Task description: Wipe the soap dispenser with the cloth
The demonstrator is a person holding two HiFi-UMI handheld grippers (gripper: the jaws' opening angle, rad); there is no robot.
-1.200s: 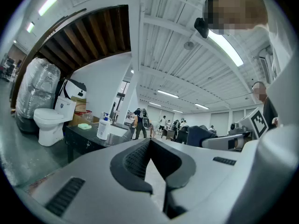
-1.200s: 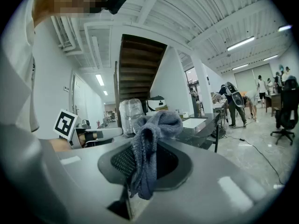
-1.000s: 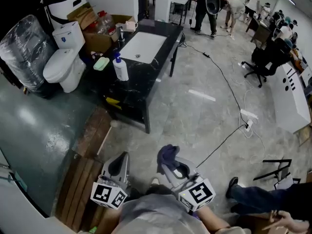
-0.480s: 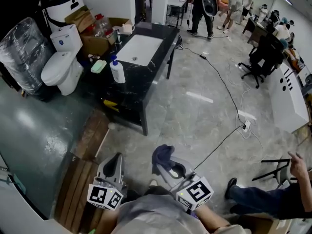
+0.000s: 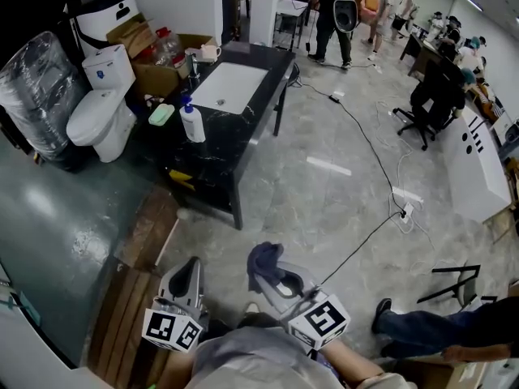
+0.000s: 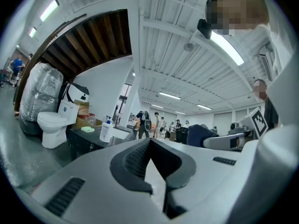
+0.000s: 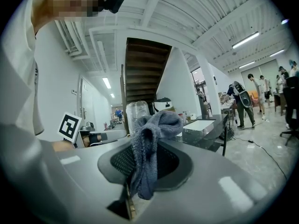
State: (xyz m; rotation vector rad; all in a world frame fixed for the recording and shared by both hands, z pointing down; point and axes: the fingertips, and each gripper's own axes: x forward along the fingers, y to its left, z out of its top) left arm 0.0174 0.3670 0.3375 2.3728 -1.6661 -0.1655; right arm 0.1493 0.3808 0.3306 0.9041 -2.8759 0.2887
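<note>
Low in the centre of the head view, the right gripper [image 5: 274,275] is holding a bunched grey-blue cloth [image 5: 263,259], its jaws clamped on the fabric. In the right gripper view the soft, towel-like folds are spilling up and over between the ribbed pads. Just left of it, the left gripper [image 5: 190,275] is pointing level, its jaws pressed fully together on nothing.

The soap dispenser [image 5: 192,122], a white plastic pump bottle with a blue nozzle, is standing upright in the upper left of the head view. It is sitting on the near end of a glossy black desk [image 5: 217,148], beside a rectangular white sink [image 5: 229,84] and a small pale green object [image 5: 161,114]. It is well apart from both grippers, with grey floor [image 5: 308,193] lying between.

By my reading, the approach is the step in hand: the cloth is gripped, but no wiping is happening yet. The next move is calling for carrying the cloth over to the desk and bringing it against the bottle's smooth side. The free gripper would probably be needed to steady the tall, light bottle against tipping.
</note>
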